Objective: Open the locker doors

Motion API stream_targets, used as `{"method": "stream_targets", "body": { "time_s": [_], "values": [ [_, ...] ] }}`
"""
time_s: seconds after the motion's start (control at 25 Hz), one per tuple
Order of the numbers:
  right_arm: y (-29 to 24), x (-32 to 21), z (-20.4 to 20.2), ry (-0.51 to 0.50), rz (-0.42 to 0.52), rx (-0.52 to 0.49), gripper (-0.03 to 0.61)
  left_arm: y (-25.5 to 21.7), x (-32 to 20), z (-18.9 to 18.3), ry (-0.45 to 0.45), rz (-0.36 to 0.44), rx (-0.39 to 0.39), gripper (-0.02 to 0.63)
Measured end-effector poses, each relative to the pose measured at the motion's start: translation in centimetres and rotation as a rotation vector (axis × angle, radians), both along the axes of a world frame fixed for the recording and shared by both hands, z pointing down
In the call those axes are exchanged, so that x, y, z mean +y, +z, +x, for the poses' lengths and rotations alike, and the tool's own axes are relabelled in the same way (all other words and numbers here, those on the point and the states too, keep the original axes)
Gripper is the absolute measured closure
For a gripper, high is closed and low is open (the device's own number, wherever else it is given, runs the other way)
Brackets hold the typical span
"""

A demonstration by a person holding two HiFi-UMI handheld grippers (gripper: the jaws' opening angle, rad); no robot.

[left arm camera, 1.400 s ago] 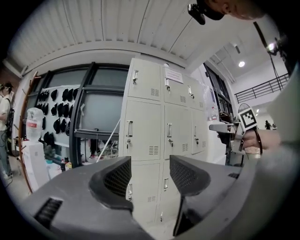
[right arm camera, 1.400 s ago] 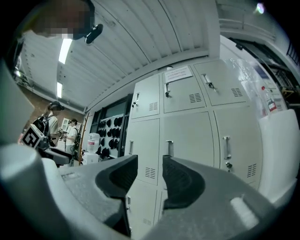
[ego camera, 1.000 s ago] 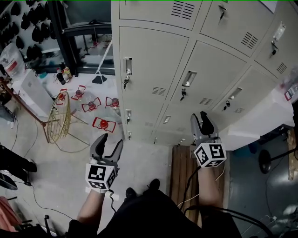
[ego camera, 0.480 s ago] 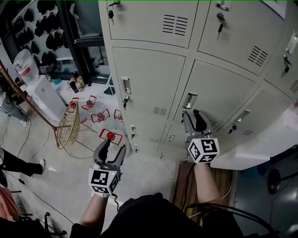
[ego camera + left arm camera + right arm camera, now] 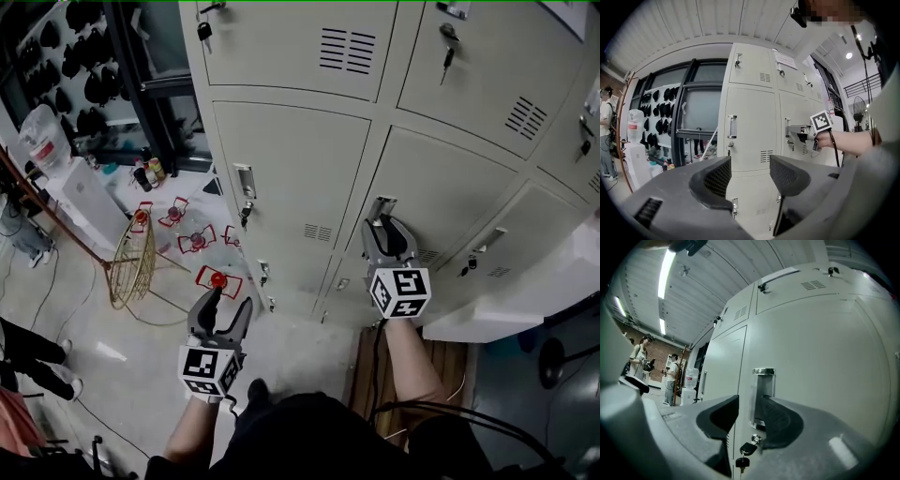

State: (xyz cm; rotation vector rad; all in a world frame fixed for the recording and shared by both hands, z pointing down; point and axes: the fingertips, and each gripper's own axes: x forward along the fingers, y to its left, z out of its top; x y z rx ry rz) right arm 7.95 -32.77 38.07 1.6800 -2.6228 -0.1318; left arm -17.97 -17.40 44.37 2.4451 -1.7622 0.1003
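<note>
The beige lockers (image 5: 300,159) fill the upper part of the head view, all doors closed. My right gripper (image 5: 382,225) points level at the middle column's door, its tips at the metal recessed handle (image 5: 380,206). In the right gripper view the handle (image 5: 763,389) stands between the jaws of that gripper (image 5: 747,411), with a key (image 5: 746,448) hanging in the lock below. These jaws have just been closing a little, but a gap still shows on the left side. My left gripper (image 5: 228,305) is open and holds nothing, short of the left column's door handle (image 5: 732,126).
A wire basket (image 5: 127,262) and red stands (image 5: 217,279) sit on the floor at the left, beside a white box (image 5: 89,197). A wooden pallet (image 5: 370,366) lies under my right arm. People stand far off (image 5: 641,357).
Both grippers have moved closer to the lockers. The right gripper has travelled up to the middle door's handle, which now sits between its jaws. The left gripper followed a shorter way.
</note>
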Motion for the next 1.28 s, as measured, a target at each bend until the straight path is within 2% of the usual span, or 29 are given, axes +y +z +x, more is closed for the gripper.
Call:
{"method": "stream_targets", "body": {
  "time_s": [0.16, 0.36, 0.6, 0.72, 0.96, 1.2, 1.28],
  "values": [
    [0.0, -0.5, -0.6, 0.035, -0.002, 0.008, 0.428, 0.3, -1.5, -1.6, 0.047, 0.013, -0.024, 0.360],
    [-0.2, -1.3, -0.7, 0.070, -0.015, 0.015, 0.433, 0.1, -2.3, -2.7, 0.104, 0.001, -0.004, 0.360],
    [-0.2, -0.9, -0.8, 0.070, -0.029, 0.010, 0.494, 0.0, -2.8, -3.6, 0.145, -0.018, 0.020, 0.360],
    [-0.2, 0.1, -0.8, 0.084, -0.025, 0.005, 0.492, -0.2, -2.9, -3.6, 0.173, -0.022, 0.025, 0.360],
    [-0.3, 2.7, -0.8, 0.091, -0.009, 0.045, 0.485, 0.2, -3.3, -2.2, 0.254, -0.026, 0.018, 0.360],
    [-0.3, 6.6, -0.4, 0.023, 0.026, 0.106, 0.482, 0.5, -3.3, 1.1, 0.370, -0.024, 0.027, 0.360],
    [-0.3, 8.0, -0.3, 0.003, 0.028, 0.110, 0.415, 0.4, -3.1, 2.2, 0.407, -0.021, 0.030, 0.360]
  ]
}}
